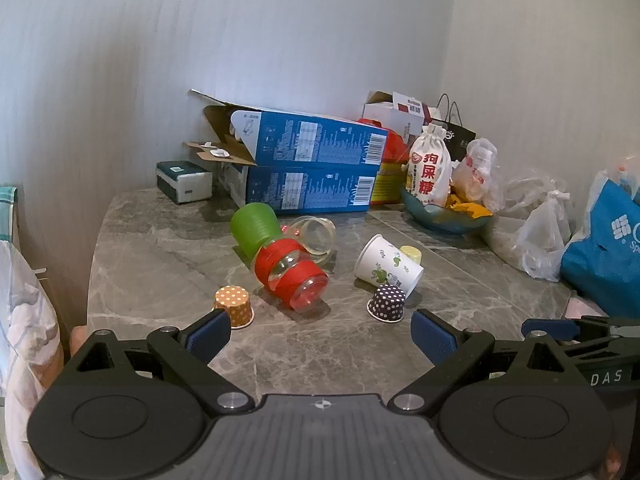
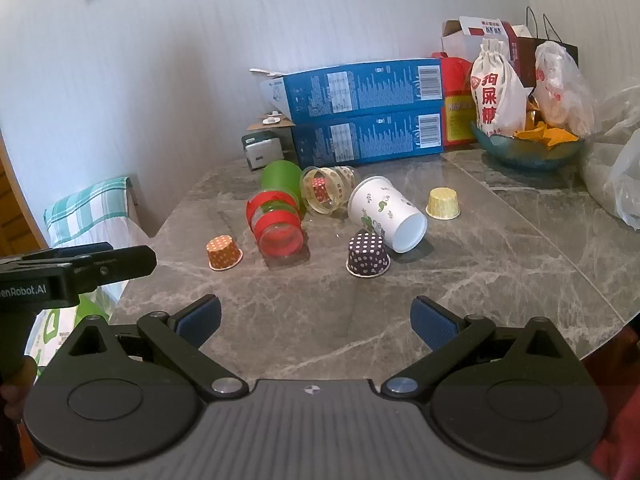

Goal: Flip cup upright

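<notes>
Both grippers, the left gripper (image 1: 320, 334) and the right gripper (image 2: 316, 320), hang with jaws wide apart and hold nothing above the grey marble table (image 2: 500, 248). Beyond them, the white paper cup with green print (image 2: 386, 213) lies on its side, just behind the upside-down purple dotted paper cup (image 2: 367, 255).

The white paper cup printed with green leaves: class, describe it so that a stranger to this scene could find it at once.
Start at the two stacked blue cardboard boxes against the wall of the grey marble table. In front of them lies the white paper cup printed with green leaves, on its side, open mouth toward the camera. Its nearest neighbours, the purple polka-dot paper cup and the yellow one, are smaller and stand mouth-down.
</notes>
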`<act>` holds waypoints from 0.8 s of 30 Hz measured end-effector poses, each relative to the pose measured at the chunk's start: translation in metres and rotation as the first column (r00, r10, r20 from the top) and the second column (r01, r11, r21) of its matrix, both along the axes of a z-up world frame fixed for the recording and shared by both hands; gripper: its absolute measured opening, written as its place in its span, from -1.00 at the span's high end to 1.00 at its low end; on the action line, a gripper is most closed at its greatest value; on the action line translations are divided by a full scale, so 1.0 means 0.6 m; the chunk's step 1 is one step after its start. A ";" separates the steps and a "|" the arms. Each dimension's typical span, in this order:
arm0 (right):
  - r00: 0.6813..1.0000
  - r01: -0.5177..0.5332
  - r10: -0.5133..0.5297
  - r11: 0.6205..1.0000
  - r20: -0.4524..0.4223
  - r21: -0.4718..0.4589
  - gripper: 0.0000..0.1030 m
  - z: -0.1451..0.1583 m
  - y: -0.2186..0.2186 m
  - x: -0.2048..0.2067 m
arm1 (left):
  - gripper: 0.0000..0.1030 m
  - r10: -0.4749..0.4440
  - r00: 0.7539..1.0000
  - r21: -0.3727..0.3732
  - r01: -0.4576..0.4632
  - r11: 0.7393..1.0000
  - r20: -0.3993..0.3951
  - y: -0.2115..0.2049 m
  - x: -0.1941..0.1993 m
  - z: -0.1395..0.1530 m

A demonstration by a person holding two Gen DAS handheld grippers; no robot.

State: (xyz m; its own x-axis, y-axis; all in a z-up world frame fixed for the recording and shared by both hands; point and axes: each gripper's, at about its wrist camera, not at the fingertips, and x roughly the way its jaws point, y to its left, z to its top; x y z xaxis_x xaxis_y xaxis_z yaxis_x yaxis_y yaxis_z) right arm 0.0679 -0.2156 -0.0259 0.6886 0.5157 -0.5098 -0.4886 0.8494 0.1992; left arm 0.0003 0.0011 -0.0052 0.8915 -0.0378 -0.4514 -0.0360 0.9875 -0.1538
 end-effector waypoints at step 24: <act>1.000 -0.006 0.006 1.000 -0.016 0.006 -0.98 -0.006 -0.005 0.007 | -0.91 0.000 1.000 -0.003 0.000 1.000 -0.014 -0.004 0.004 -0.007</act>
